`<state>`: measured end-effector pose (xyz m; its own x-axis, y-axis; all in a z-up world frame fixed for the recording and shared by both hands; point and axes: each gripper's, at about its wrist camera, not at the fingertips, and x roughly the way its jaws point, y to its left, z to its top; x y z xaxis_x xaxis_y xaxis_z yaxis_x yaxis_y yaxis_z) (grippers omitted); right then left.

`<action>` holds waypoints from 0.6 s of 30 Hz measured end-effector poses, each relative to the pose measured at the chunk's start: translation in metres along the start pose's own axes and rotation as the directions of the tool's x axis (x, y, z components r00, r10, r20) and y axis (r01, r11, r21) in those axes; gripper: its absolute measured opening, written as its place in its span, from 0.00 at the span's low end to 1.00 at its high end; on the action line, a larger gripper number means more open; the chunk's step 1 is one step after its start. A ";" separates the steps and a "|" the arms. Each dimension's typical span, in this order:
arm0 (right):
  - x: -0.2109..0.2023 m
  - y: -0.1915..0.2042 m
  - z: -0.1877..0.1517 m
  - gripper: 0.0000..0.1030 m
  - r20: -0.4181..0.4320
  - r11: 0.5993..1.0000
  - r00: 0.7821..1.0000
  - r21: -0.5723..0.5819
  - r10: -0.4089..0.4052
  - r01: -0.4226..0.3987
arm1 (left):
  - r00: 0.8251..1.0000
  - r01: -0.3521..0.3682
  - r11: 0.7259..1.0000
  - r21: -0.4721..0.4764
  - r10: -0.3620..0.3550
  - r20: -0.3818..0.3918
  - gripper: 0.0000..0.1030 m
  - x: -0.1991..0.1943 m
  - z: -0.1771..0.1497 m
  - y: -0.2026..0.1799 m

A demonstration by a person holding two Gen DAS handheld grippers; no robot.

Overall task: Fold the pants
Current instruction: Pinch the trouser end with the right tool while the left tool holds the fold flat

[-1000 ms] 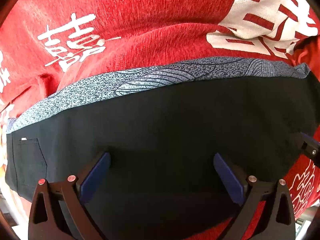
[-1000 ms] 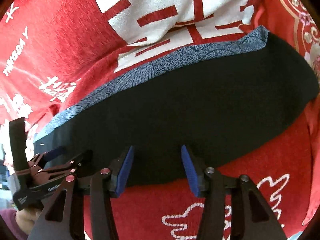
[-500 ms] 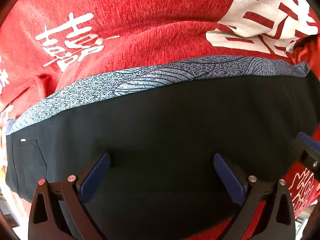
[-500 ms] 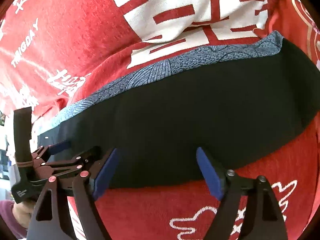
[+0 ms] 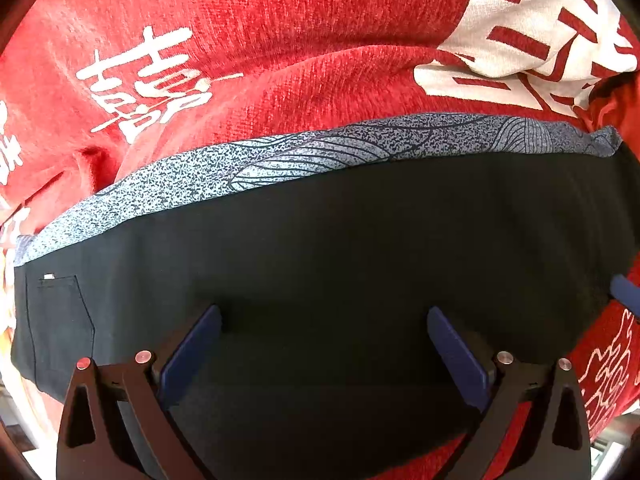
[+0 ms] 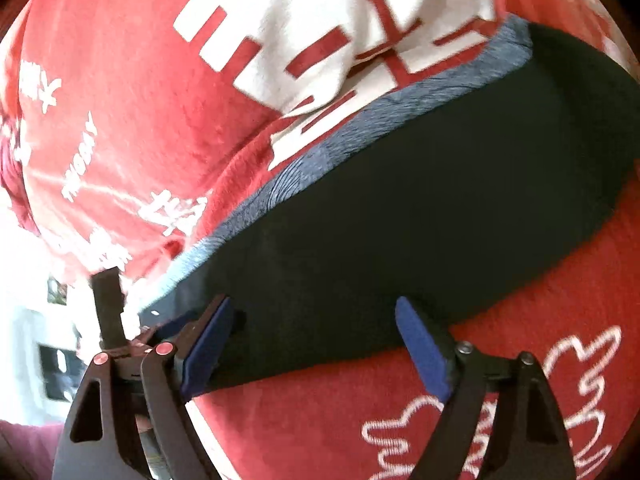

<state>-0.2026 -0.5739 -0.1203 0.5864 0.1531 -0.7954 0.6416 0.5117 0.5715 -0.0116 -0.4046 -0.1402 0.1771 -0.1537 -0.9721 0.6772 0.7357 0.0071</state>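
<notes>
The black pants (image 5: 340, 248) lie folded flat on a red blanket, with a blue-grey patterned band (image 5: 320, 152) along the far edge and a back pocket (image 5: 60, 312) at the left end. My left gripper (image 5: 324, 344) is open and empty, just above the near part of the pants. The pants also show in the right wrist view (image 6: 420, 208). My right gripper (image 6: 316, 344) is open and empty over their near edge. The left gripper (image 6: 132, 344) shows at the lower left of the right wrist view.
The red blanket (image 5: 260, 40) with white characters covers the whole surface and is wrinkled behind the pants. It also lies in front of the pants in the right wrist view (image 6: 540, 320). A bright room area (image 6: 36, 340) shows beyond its left edge.
My right gripper has opened wide and tilted while drawing back toward the pants' near edge. The left gripper has stayed open and nearly still.
</notes>
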 end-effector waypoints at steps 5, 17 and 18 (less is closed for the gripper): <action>-0.043 -0.039 -0.004 0.83 0.105 0.993 0.993 0.107 -0.056 0.045 | 1.000 -0.006 1.000 -0.009 0.006 0.007 1.00 0.000 -0.002 0.000; -0.053 -0.110 0.010 0.63 0.284 0.965 0.954 0.263 -0.101 0.023 | 1.000 -0.019 1.000 -0.025 0.019 0.017 1.00 0.000 -0.003 0.001; -0.050 -0.111 0.015 0.65 0.296 0.964 0.950 0.267 -0.096 0.014 | 1.000 -0.019 1.000 -0.025 0.020 0.019 1.00 -0.001 -0.004 0.001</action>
<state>-0.2958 -0.6507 -0.1409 0.6421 -0.1543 -0.7510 0.7586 0.2692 0.5933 -0.0138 -0.4017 -0.1405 0.2039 -0.1517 -0.9672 0.6556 0.7548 0.0199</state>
